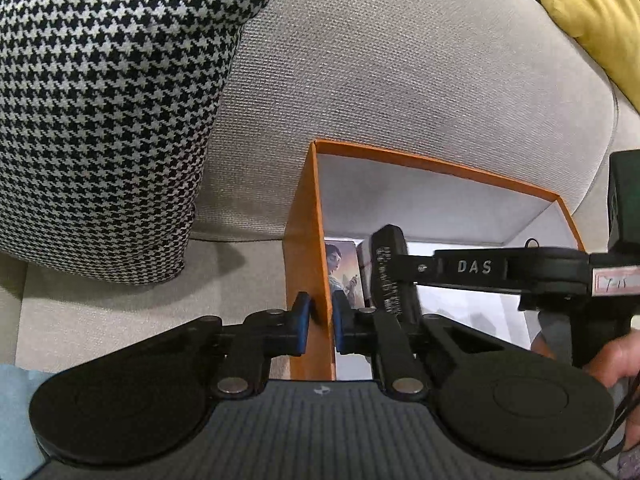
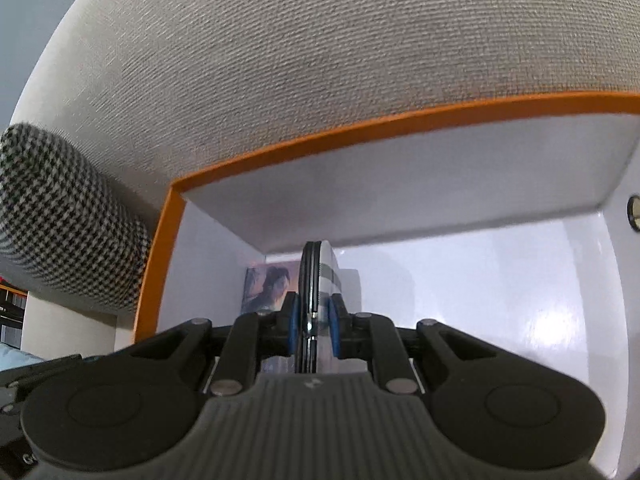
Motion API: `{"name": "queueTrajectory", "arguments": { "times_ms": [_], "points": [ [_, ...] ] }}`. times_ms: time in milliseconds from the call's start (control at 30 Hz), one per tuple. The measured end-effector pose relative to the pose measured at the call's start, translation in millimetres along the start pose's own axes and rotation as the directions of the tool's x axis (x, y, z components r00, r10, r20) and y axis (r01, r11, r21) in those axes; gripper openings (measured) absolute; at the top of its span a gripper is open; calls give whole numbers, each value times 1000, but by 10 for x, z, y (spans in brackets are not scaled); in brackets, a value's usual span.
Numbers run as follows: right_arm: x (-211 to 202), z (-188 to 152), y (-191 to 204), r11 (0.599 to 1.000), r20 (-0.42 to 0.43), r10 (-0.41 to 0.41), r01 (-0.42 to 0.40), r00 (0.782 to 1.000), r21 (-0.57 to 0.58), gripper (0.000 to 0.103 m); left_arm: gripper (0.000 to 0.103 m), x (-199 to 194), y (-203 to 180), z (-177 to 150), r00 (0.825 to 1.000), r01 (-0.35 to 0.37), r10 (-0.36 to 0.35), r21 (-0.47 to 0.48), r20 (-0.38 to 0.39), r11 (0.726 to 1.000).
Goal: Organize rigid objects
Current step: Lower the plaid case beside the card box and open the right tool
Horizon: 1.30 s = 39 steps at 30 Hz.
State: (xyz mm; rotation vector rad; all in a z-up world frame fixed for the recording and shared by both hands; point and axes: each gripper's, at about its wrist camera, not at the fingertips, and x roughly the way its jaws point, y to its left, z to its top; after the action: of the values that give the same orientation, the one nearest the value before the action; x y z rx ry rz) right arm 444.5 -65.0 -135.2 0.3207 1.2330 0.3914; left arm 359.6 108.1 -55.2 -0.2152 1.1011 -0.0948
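Box (image 1: pixel 308 216) sits on sofa seat (image 1: pixel 120 312), backrest (image 1: pixel 400 80) right behind it. Patterned cushion (image 1: pixel 100 120) at box's 9 o'clock, second cushion (image 1: pixel 588 12) off at 2 o'clock. Inside box – picture card (image 1: pixel 342 276) upright in near-left corner. Left gripper (image 1: pixel 320 320) straddles box's left wall; right gripper (image 2: pixel 314 320) over box interior – flat case (image 2: pixel 320 280) between pads, at card's 3 o'clock.

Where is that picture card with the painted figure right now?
The picture card stands inside the orange box, in its left corner against the wall clamped by the left gripper; the right wrist view shows it too.
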Motion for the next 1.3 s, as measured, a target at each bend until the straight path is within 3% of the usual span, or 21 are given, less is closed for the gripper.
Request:
{"name": "queueTrajectory", "arguments": {
  "times_ms": [233,333,400,567,667,833,900,1000,1200,1300],
  "points": [
    [49,103,-158,994,-77,-113,111,991,-23,21,16,31,28,15,1000,0,0,2,3,1000],
    [143,124,-198,993,-99,-115,115,988,-6,24,16,56,-32,9,1000,20,-20,10,-5,1000],
    [219,160,-172,993,-99,-118,116,988,-22,31,16,43,-29,0,1000,14,-14,14,-2,1000],
    [295,109,-65,988,-98,-132,124,986,-90,32,16,69,-129,-55,1000,3,-3,26,6,1000],
    [238,65,33,982,-115,-132,113,985,-154,44,16,89,-137,-80,1000,8,-8,24,5,1000],
    [277,-42,207,937,-202,-153,77,967,-342,53,16,102,-126,-140,1000,12,-12,15,6,1000],
    [342,-116,288,904,-257,-178,55,950,-424,61,16,102,-123,-153,1000,10,-10,11,7,1000],
    [436,-225,422,845,-274,-232,54,933,-532,62,16,90,-108,-165,1000,9,-9,4,7,1000],
    [532,-260,632,793,-214,-254,77,943,-604,59,16,84,-111,-88,1000,6,-6,2,5,1000],
    [554,-237,710,785,-208,-255,77,944,-614,58,16,94,-126,-50,1000,10,-10,3,5,1000]
  ]
}}
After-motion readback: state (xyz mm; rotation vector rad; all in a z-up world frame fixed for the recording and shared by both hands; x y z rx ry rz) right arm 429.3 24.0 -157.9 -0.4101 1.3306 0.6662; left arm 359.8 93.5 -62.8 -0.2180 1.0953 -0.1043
